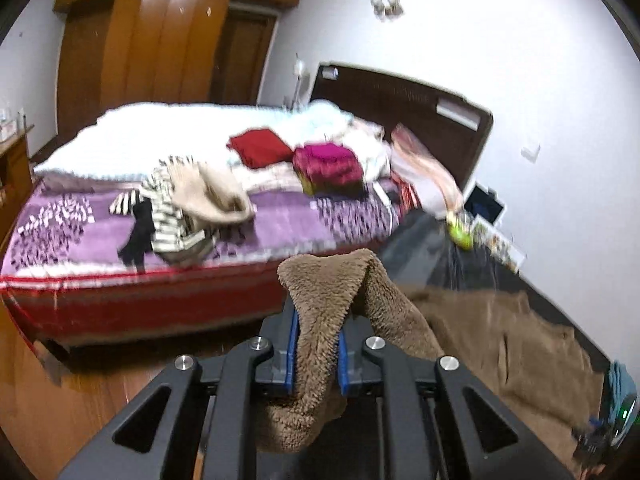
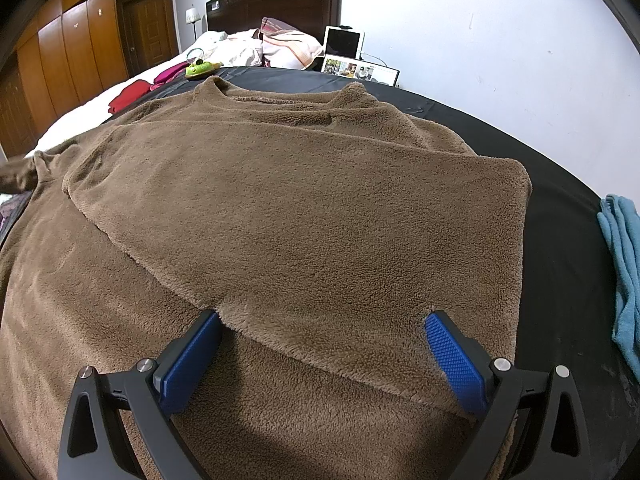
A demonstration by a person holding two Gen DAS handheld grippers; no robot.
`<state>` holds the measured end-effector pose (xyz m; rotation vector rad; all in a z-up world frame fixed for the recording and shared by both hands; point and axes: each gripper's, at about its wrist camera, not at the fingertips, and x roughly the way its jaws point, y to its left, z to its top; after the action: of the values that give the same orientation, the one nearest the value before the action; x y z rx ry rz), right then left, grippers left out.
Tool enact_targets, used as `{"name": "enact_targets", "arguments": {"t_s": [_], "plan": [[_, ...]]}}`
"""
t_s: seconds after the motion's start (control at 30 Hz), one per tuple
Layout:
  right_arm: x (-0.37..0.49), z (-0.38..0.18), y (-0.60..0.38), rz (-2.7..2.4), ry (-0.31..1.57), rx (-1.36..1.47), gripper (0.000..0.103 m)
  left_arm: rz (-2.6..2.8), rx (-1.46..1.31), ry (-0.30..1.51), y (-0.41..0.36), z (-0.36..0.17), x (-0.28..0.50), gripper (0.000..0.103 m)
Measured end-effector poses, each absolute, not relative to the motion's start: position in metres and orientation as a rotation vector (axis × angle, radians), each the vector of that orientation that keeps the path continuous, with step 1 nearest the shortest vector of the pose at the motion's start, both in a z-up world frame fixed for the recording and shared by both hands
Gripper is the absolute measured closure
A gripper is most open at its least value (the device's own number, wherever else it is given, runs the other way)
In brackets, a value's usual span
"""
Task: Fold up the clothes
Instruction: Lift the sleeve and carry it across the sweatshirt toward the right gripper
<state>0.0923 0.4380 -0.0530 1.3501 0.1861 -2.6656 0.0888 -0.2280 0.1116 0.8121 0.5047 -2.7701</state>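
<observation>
one side of the fuzzy brown fleece sweater [image 2: 304, 208] folded over, left gripper [image 1: 316, 336] clamped on its other edge, right gripper [image 2: 324, 344] wide open, rest unfolded.

Your black-covered bench [image 2: 560, 208] carries the brown fleece top [image 2: 304, 208] spread flat, a blue cloth [image 2: 622, 256] at its right edge and a green toy [image 2: 201, 68] at the far end near the bed [image 1: 280, 224].

Brown fleece top [image 2: 304, 216] (part-folded) lies flat.
</observation>
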Motion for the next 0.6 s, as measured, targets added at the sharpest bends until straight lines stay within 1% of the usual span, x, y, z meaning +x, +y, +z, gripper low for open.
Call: {"name": "enact_targets", "arguments": {"t_s": [0.07, 0.27, 0.47, 0.6], "plan": [[0.092, -0.053, 0.438, -2.666, 0.186, 1.35, 0.0, -2.78, 0.76, 0.521, -0.234, 0.131, 0.08, 0.086], [0.093, -0.053, 0.437, -2.667, 0.185, 1.35, 0.0, -2.821, 0.73, 0.504, -0.225, 0.161, 0.052, 0.086], [0.093, -0.054, 0.437, -2.669, 0.185, 1.351, 0.0, -2.93, 0.753, 0.456, -0.179, 0.176, 0.026, 0.086], [0.093, -0.054, 0.437, -2.67, 0.184, 1.35, 0.0, -3.05, 0.793, 0.379, -0.125, 0.187, 0.008, 0.086]]}}
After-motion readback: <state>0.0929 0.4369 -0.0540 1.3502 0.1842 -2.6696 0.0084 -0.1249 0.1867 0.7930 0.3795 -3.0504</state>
